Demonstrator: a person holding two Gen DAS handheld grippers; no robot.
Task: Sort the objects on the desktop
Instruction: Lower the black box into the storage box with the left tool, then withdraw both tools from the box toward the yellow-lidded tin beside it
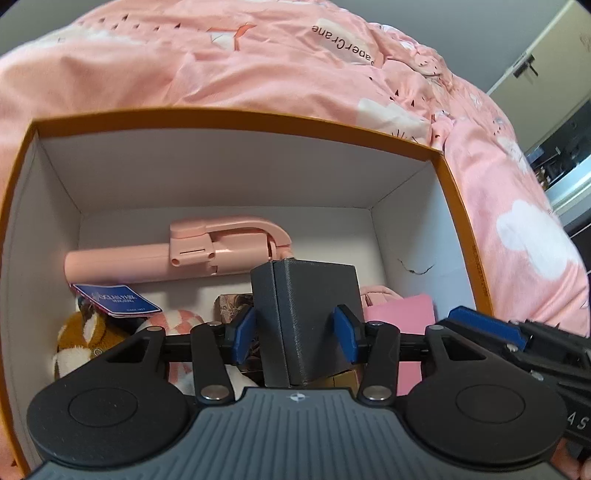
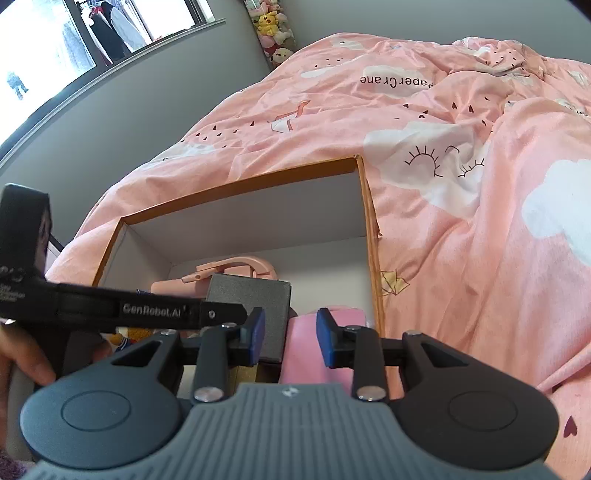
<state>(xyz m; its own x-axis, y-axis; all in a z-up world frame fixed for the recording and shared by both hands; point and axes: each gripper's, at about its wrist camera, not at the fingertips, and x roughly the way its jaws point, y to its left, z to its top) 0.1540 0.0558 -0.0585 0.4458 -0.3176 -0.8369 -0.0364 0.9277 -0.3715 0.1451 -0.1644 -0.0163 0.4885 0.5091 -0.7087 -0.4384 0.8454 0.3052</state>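
An orange cardboard box [image 1: 258,116] with white walls sits on the bed. In it lie a pink folding stick [image 1: 147,258], a blue tag [image 1: 118,299], a brown plush toy [image 1: 85,332], a flat pink item [image 1: 399,314] and a dark grey block [image 1: 317,302]. My left gripper [image 1: 295,332] hovers over the block, open; its pads do not press on the block, which lies just beyond them. In the right wrist view my right gripper [image 2: 291,336] stands narrowly open and empty above the flat pink item [image 2: 306,354], beside the grey block [image 2: 247,299].
A pink duvet [image 2: 461,184] with clouds surrounds the box [image 2: 240,184] on all sides. A window [image 2: 55,44] and a shelf of plush toys [image 2: 271,26] are at the far wall. A hand [image 2: 22,354] holds the left tool at the picture's left.
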